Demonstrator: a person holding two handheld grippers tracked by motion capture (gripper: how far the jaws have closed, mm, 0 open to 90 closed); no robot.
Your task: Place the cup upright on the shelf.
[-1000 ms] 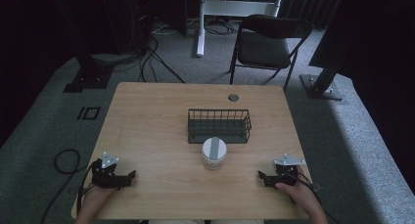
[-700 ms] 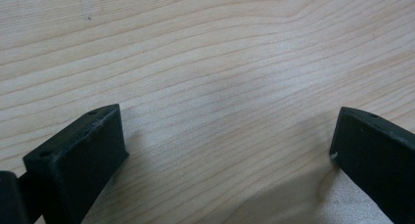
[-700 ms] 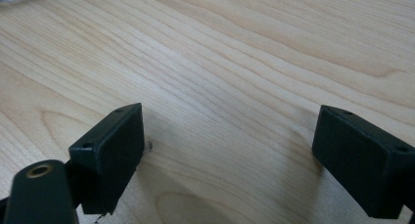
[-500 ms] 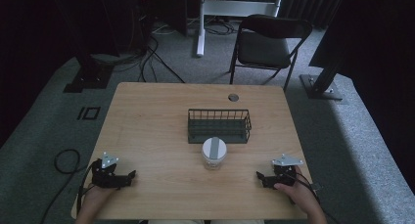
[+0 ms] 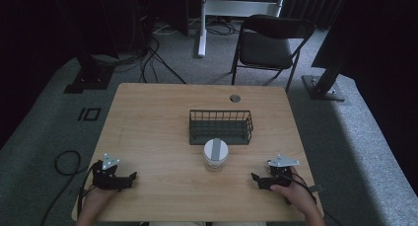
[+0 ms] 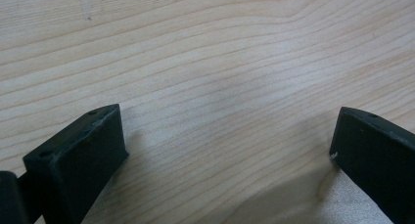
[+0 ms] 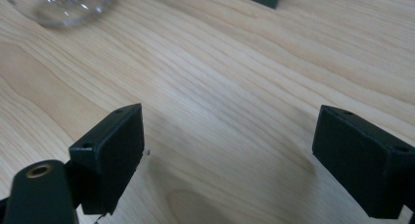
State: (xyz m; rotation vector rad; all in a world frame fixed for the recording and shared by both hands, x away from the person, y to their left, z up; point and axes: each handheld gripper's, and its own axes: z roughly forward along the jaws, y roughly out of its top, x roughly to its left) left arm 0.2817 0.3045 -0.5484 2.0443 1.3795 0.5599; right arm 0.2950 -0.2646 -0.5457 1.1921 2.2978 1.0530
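both claws gape wide and empty; the right claw [image 5: 256, 179] could tip the white-lidded clear glass jar [image 5: 216, 154] ahead-left into the dark wire basket [image 5: 221, 127].

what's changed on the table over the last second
Nothing visibly changed. The left gripper and right gripper stay open near the table's near edge, holding nothing, and the glass jar still stands just in front of the wire basket.
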